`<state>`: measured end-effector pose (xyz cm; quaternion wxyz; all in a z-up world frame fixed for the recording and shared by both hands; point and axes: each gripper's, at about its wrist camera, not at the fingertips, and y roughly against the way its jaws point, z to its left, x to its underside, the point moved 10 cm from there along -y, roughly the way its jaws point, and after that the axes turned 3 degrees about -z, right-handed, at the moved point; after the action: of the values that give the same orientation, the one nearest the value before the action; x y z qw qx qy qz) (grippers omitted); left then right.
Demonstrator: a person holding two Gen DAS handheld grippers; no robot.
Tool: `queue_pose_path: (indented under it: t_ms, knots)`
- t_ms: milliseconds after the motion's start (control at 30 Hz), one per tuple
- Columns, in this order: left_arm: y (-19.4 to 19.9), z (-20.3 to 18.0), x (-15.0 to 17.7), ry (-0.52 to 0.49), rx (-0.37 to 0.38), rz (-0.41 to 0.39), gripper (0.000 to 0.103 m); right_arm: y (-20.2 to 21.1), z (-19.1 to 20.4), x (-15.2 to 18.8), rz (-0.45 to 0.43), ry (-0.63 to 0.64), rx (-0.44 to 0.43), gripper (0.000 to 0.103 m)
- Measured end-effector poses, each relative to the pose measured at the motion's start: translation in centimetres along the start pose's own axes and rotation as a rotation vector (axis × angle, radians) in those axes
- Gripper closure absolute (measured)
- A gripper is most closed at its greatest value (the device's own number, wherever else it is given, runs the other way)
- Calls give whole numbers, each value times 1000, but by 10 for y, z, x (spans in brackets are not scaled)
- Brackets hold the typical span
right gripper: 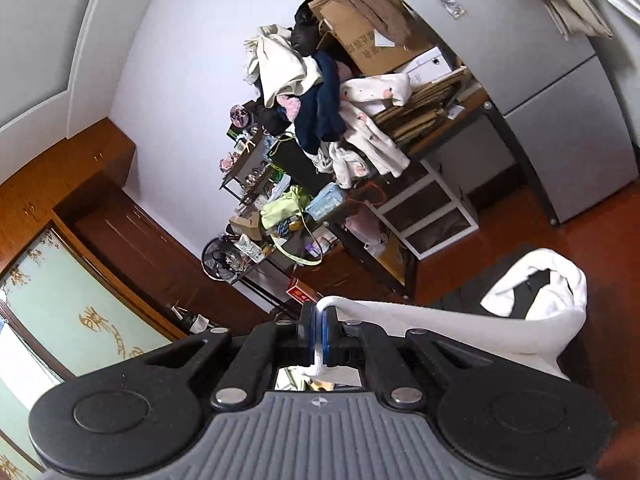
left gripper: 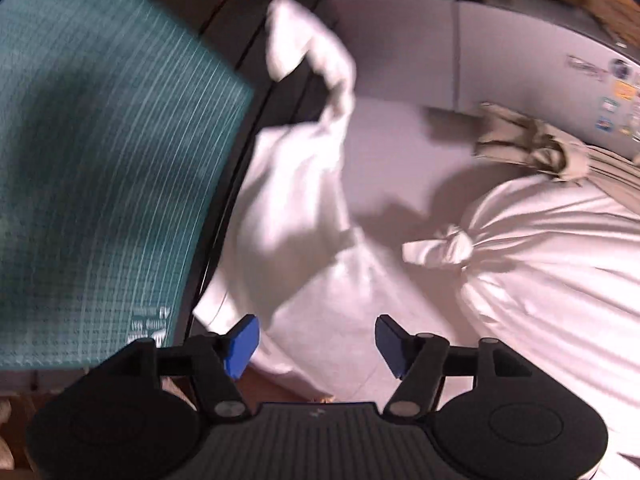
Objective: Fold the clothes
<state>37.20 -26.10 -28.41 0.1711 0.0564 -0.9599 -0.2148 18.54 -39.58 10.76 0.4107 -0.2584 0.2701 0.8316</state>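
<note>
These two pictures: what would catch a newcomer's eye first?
A white garment is pinched in the right gripper and trails off to its right. In the left view the left gripper stands open beside a green cutting mat, with white cloth ahead.
</note>
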Motion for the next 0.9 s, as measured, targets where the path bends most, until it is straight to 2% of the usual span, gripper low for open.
queue_pose_path:
  t_ms: [233,300,333,367,500,600,733,900]
  knots:
    - [-46,15,9,95,67,27,36,21,-6,6,-28,-24,0,100]
    - [-50,9,9,94,133,8,49,22,-12,6,-34,-36,3,100]
    - [-51,5,9,63,139,0,82,23,-15,6,-37,-42,4,100]
    - [-52,2,10,42,141,-7,96,24,-18,6,-40,-48,5,100]
    - [-37,-11,10,24,113,-58,98,30,-31,6,-59,-74,18,100]
    - [10,-48,0,-26,154,-149,98,31,-30,-3,-84,-62,34,100]
    - [109,-125,-15,-150,236,-303,98,24,-9,-24,-120,-12,26,100]
    - [231,-200,-20,-256,330,-480,98,14,18,-50,-164,50,16,100]
